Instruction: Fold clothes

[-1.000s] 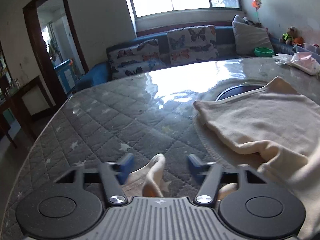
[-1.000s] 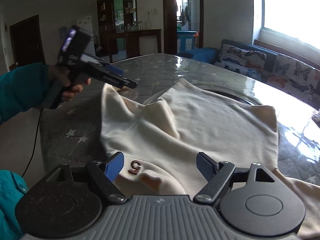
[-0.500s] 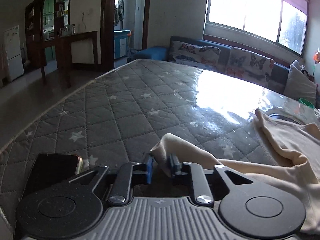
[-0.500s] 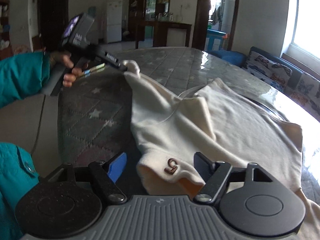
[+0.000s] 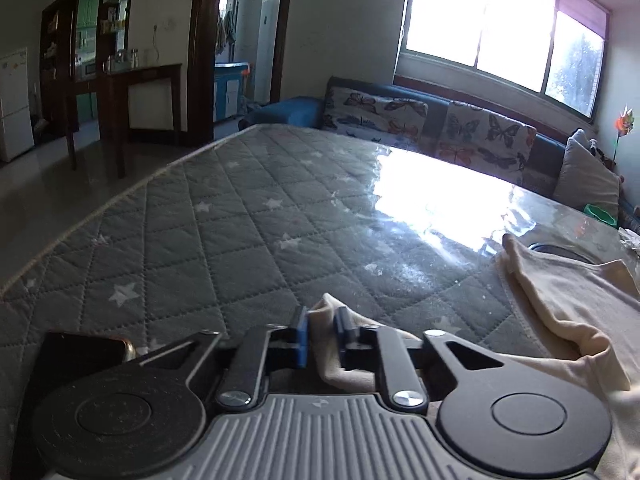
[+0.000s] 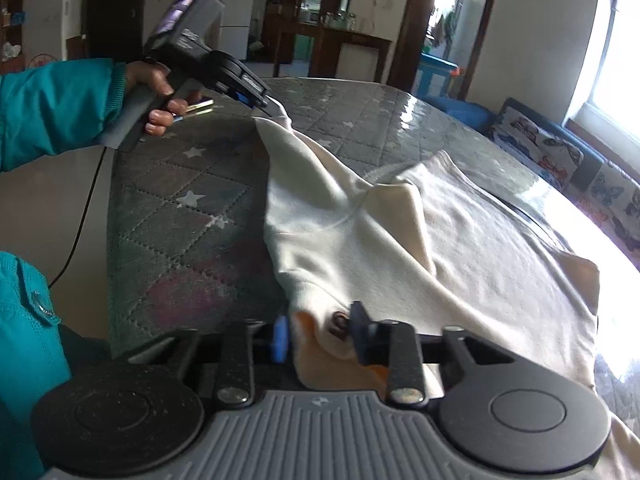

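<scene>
Cream garment (image 6: 460, 240), pinched by just-closed left gripper (image 5: 322, 334) and right gripper (image 6: 320, 334), is spread on star-quilted table cover (image 5: 224, 240); butterfly-cushioned sofa (image 5: 432, 128) is set behind.

One cream knitted garment (image 6: 460, 248) is counted on one grey quilted, star-printed surface (image 5: 224, 232). One small brown figure (image 6: 339, 325) is seen on the garment's near edge. Two black hand-held grippers are counted: the left gripper (image 5: 322, 334) and the right gripper (image 6: 318, 332), each with two blue-padded fingers (image 5: 302, 334). One hand (image 6: 154, 92) in one teal sleeve (image 6: 56, 108) is seen. One dark flat phone-like slab (image 5: 80, 354) is counted at the surface's near edge. Two butterfly-print cushions (image 5: 376, 114) and one plain grey cushion (image 5: 586, 182) are counted on one blue sofa (image 5: 288, 110). One white refrigerator (image 5: 14, 104) is counted.
</scene>
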Available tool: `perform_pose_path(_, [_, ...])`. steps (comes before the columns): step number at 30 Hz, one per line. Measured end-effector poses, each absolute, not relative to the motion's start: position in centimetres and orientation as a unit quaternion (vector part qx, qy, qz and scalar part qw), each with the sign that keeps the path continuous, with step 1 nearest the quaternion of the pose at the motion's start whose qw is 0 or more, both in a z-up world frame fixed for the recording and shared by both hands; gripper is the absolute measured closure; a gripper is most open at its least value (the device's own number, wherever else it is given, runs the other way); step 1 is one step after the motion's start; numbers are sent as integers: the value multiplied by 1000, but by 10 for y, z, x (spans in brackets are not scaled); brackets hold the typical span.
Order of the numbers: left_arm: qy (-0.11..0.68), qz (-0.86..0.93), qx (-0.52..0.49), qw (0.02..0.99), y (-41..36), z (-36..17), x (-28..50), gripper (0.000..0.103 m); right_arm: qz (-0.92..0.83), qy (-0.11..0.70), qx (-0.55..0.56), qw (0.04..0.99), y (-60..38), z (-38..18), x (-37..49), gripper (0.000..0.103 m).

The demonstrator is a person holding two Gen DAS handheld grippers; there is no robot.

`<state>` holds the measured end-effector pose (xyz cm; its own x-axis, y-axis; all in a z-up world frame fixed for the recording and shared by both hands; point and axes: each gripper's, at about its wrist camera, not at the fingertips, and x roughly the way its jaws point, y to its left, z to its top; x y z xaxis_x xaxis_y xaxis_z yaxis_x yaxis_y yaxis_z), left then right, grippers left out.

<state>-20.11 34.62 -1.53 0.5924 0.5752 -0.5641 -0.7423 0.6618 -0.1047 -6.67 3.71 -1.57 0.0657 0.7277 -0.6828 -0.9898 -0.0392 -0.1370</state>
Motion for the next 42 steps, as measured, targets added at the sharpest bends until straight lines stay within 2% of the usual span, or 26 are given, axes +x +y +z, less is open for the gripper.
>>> perform_pose_path(3, [203,371,-139,896,331,2,-216,94,653,225,-298,659,33,-11,-61,92])
perform_pose_path(5, [186,376,-121,900,321,9,-228,94,658,233,-296,652,28,-7,-60,93])
perform_pose_path(9, [254,409,-104,870,319,-3,-235,93,670,240,-305,633,18,-6,-66,93])
perform_pose_path(11, [281,425,-101,855,320,-12,-235,85,678,242,-309,621,13,-7,-69,93])
perform_pose_path(13, [289,441,-96,844,321,-15,-236,76,685,245,-311,611,10,-5,-69,81])
perform_pose_path(15, [279,455,-94,841,321,-10,-234,65,690,250,-306,606,8,-1,-66,78])
perform_pose_path(17, [260,448,-98,850,316,1,-230,65,692,255,-289,611,5,5,-62,74])
perform_pose_path(20, [260,368,-102,887,304,7,-208,64,692,267,-239,627,0,18,-52,51])
perform_pose_path(24, [294,308,-101,899,294,-9,-182,65,673,276,-205,655,1,23,-37,42])
perform_pose_path(33, [306,344,-52,886,295,-36,-185,57,677,320,-191,634,27,-4,-31,39])
perform_pose_path(35, [302,368,-23,879,297,-41,-191,55,688,328,-200,616,26,-9,-39,35])
perform_pose_path(39, [309,407,4,859,295,-39,-193,56,692,313,-214,614,22,-8,-47,33])
perform_pose_path(42, [285,392,2,874,278,-25,-194,56,694,310,-199,619,19,-2,-43,32])
